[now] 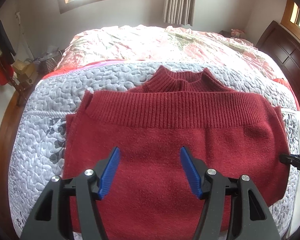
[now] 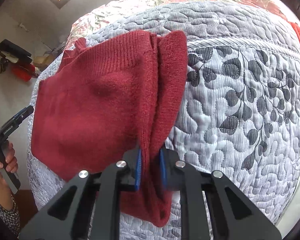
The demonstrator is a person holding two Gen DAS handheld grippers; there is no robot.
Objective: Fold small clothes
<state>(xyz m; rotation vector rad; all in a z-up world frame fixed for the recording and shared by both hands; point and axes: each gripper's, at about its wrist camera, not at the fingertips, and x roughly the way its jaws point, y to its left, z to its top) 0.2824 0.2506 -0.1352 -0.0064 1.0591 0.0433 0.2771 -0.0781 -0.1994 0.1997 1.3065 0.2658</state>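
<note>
Since the red sweater (image 1: 170,140) lies folded on the bed (image 1: 50,110) near its front edge, the left gripper (image 1: 149,171) hovers fingers wide, empty, while on the right wrist view the right gripper (image 2: 150,170) pinches its side edge, probably to fold it over.

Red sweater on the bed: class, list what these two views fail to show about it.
- Near end of the red sweater: left wrist view, covered by the open left gripper and cut by the frame's bottom edge.
- Pinched sweater edge: right wrist view, hidden between the right gripper pads.
- Sleeves: not seen in either view.
</note>
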